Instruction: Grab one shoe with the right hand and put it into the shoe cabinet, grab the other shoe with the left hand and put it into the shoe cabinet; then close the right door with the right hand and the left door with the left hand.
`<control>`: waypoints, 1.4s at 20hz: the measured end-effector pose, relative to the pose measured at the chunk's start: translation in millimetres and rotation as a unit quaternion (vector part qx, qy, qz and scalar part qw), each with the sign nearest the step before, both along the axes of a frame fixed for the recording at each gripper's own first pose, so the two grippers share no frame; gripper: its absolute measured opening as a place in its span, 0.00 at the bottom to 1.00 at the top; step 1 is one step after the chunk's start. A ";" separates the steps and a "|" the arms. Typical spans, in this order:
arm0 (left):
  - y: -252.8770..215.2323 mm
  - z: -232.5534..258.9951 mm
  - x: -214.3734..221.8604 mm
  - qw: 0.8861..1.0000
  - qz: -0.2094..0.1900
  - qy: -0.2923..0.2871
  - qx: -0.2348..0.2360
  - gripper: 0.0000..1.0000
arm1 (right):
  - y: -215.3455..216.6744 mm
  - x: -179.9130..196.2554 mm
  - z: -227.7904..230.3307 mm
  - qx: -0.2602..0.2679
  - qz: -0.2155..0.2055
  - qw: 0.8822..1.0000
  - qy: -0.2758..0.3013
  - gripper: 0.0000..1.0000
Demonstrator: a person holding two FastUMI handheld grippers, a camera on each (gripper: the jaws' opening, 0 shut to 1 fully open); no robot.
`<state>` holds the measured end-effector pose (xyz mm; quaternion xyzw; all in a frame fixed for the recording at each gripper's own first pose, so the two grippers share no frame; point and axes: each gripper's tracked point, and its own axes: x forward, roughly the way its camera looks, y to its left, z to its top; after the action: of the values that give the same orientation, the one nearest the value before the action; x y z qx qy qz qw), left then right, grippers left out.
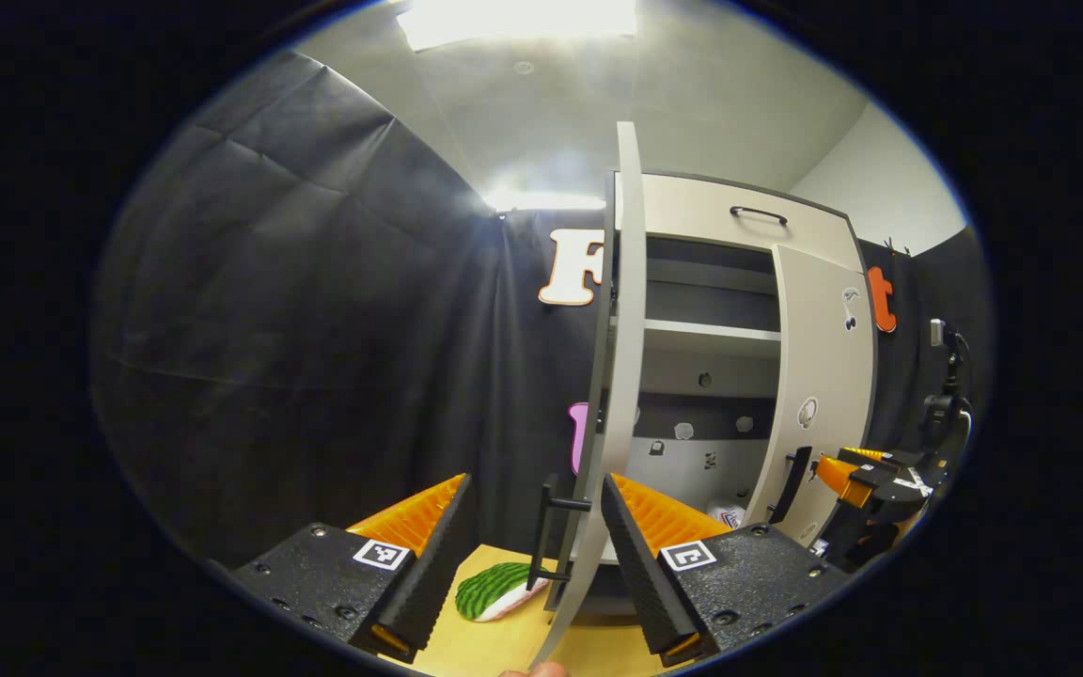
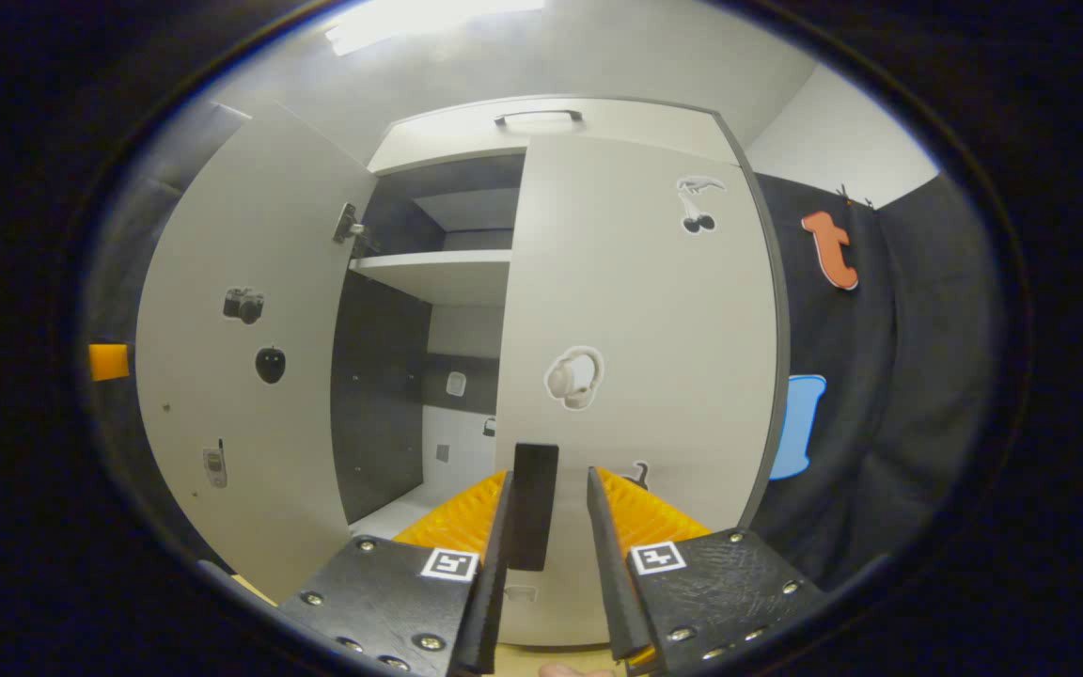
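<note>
Looking along my left claw [image 1: 530, 555] first: fingers spread wide, nothing pinched. The left door [image 1: 624, 376] of the shoe cabinet [image 1: 720, 212] stands edge-on between them, its long edge running top to bottom, its dark bar handle [image 1: 549, 536] in the gap. Whether either finger touches the door, I cannot tell.

Right claw [image 2: 546, 541]: fingers partly spread, straddling the right door handle [image 2: 533, 506], a dark upright bar. Left finger seems to lie against the bar; a sliver of gap shows on the other side, so no firm pinch from both.

Left gripper view adds: the right claw seen from afar [image 1: 866, 480] at the handle of the right door [image 1: 824, 376], which stands nearly closed; a shelf [image 1: 711, 329] inside the cabinet; something pale low in the bottom compartment [image 1: 728, 513], too small to name as a shoe; a green striped item [image 1: 493, 589] lying on the wooden surface [image 1: 504, 649] just beside the left door's foot.

Right gripper view adds: the right door's face [image 2: 635, 376] close up with stickers; the left door [image 2: 241, 357] swung open, inner face toward me; the dark interior between them with its shelf [image 2: 433, 268].
</note>
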<state>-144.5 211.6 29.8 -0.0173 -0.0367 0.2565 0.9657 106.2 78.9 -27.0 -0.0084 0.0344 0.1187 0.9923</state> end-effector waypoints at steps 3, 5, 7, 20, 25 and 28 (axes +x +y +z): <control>17.5 -4.5 -13.0 1.000 0.015 0.008 -0.002 0.82 | -2.1 -5.1 -2.5 0.003 0.004 1.000 0.014 0.45; 24.8 -2.1 -11.9 0.999 0.014 -0.007 -0.030 0.77 | 0.4 -10.4 2.5 0.014 0.014 1.000 0.006 0.45; 32.8 0.1 -11.6 0.998 0.010 -0.028 -0.059 0.83 | -3.6 -14.3 14.2 0.020 0.013 1.000 -0.019 0.45; 62.9 -46.0 17.7 0.998 -0.004 0.024 -0.056 0.83 | -16.6 -33.1 20.8 0.002 -0.022 1.000 -0.020 0.53; 67.7 -55.6 24.5 0.998 0.001 0.029 -0.057 0.83 | -27.1 -29.4 25.5 -0.006 -0.059 0.998 -0.032 0.05; 69.1 -60.0 24.9 0.998 -0.002 0.030 -0.062 0.83 | -21.3 -29.2 22.8 0.005 -0.043 0.999 -0.028 0.08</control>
<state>-119.6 280.7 -30.2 -0.0693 0.0085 0.2568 0.9639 77.0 57.6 -4.3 -0.0057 0.0059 0.0753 0.9971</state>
